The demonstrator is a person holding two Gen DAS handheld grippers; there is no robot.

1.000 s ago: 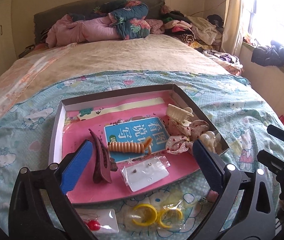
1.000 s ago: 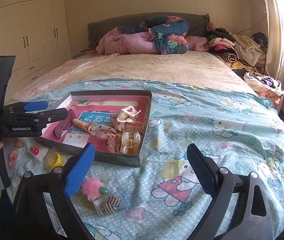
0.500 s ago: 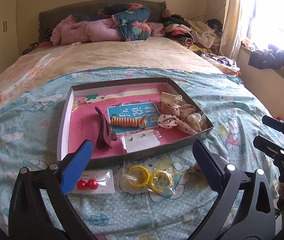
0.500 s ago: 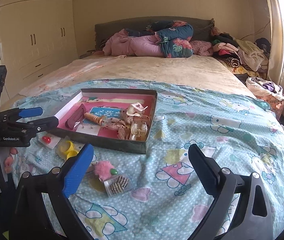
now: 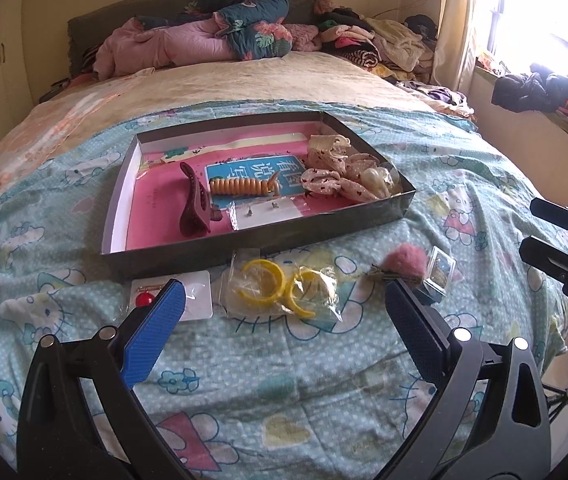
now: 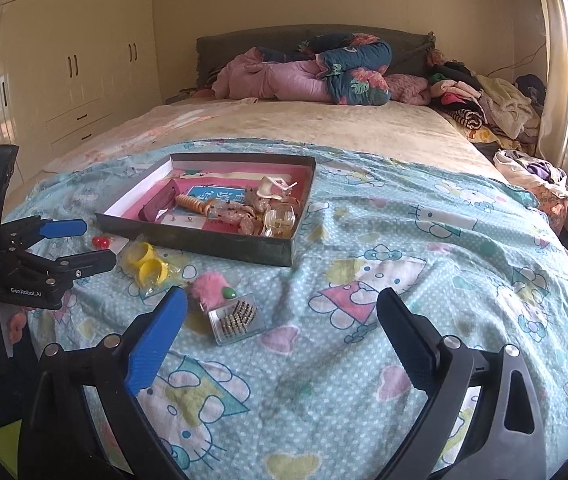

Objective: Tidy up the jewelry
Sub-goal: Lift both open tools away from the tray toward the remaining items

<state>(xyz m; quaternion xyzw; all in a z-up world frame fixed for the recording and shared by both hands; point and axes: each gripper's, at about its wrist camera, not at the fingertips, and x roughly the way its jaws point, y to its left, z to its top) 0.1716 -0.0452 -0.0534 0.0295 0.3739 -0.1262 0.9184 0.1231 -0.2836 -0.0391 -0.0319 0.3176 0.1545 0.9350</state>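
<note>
Both grippers have drawn back from the tray [image 5: 260, 246] over the last second; the view now takes in the loose pieces on the bed in front of it. Left gripper [image 5: 284, 322]: jaws apart, empty. Right gripper [image 6: 280, 334]: jaws apart, empty. Reading: one deposit looks finished, next pick pending.

Still outside the tray, on the blanket [image 5: 324, 380]: red earrings [image 5: 146, 299] on a card, yellow bangles [image 5: 274, 286] bagged, pink pompom [image 6: 211, 284], clear case [image 6: 238, 317] of beads. Tray holds a maroon clip [image 5: 194, 208], a coil tie [image 5: 240, 187], scrunchies [image 5: 336, 178].
</note>
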